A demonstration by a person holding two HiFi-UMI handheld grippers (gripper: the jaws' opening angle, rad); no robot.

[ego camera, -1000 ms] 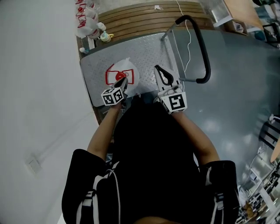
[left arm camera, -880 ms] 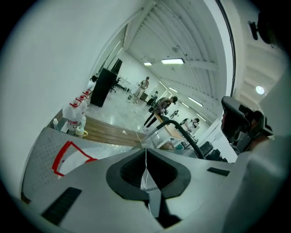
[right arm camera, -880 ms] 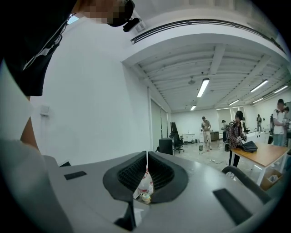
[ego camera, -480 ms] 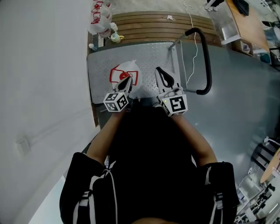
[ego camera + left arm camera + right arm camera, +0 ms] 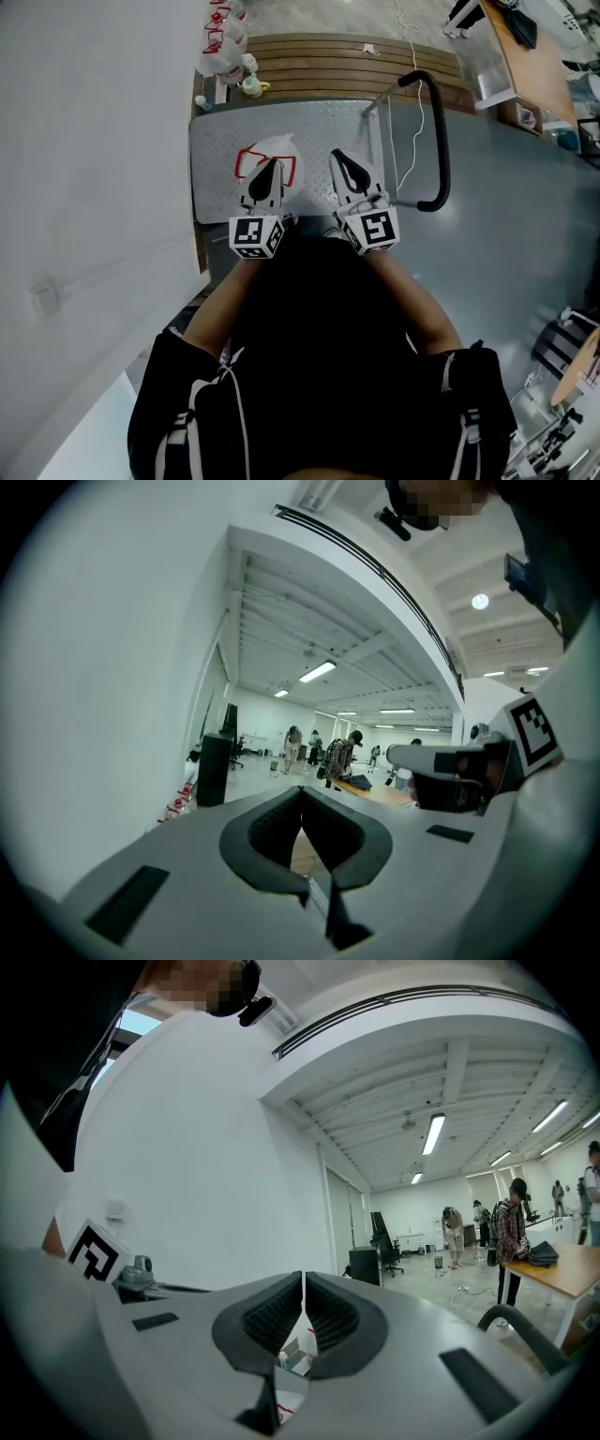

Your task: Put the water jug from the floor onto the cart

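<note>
Both claws were held shut with nothing gripped: the left gripper (image 5: 270, 169) and right gripper (image 5: 340, 157) had jaws pressed together. The water jug (image 5: 251, 161) was seen standing on the cart (image 5: 319, 127), below the left gripper.

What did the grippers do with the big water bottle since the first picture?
The left gripper lifted up and away from the top of the water jug. Its jaws are shut now, with nothing between them. The jug stayed where it was on the cart. The right gripper stayed shut and empty beside it.
</note>
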